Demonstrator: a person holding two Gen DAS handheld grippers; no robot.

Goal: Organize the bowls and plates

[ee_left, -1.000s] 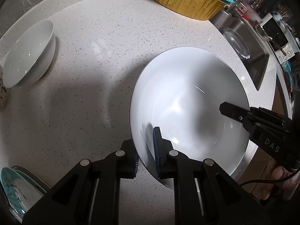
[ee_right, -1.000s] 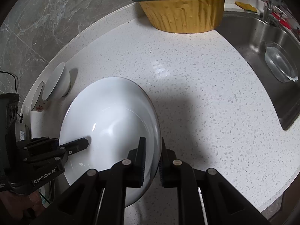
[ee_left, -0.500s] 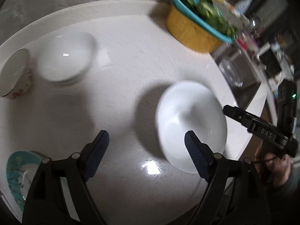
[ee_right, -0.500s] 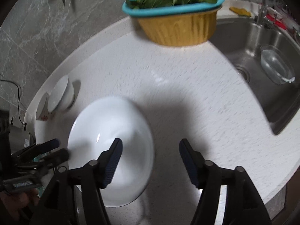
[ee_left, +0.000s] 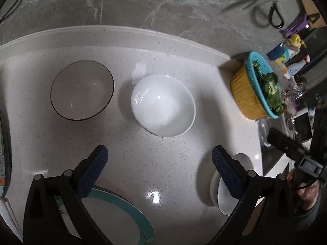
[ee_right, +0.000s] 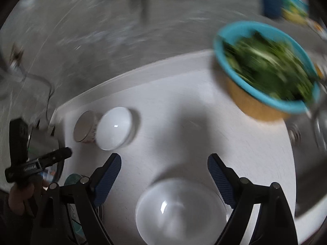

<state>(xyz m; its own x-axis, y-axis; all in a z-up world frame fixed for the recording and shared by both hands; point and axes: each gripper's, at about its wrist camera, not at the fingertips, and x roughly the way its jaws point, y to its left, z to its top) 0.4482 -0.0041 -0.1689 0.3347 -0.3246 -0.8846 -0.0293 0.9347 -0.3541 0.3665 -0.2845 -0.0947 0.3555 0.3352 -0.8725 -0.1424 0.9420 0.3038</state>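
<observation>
My left gripper (ee_left: 160, 163) hangs above the white counter, its jaws opening with nothing between them. Ahead of it stand a small white bowl (ee_left: 163, 106) and a dark-rimmed bowl (ee_left: 81, 89). A teal-rimmed plate (ee_left: 122, 214) lies under its left finger. The large white bowl (ee_left: 245, 161) sits partly hidden behind its right finger. My right gripper (ee_right: 164, 173) is opening too, empty, and the large white bowl (ee_right: 179, 210) rests on the counter just below its gap. The blurred right wrist view also shows the small white bowl (ee_right: 114, 130) and the patterned dark-rimmed bowl (ee_right: 85, 130).
A yellow basket with a teal colander of greens (ee_left: 255, 87) stands at the right by the sink. Bottles and hanging scissors (ee_left: 273, 6) are on the far right wall side. A grey marble wall (ee_left: 143, 4) bounds the counter behind. A hand holds the right gripper (ee_left: 282, 143).
Both grippers let go of the large white bowl's rim, opened wide and rose away from it. The bowl now rests on the counter. Both views swung toward the back wall.
</observation>
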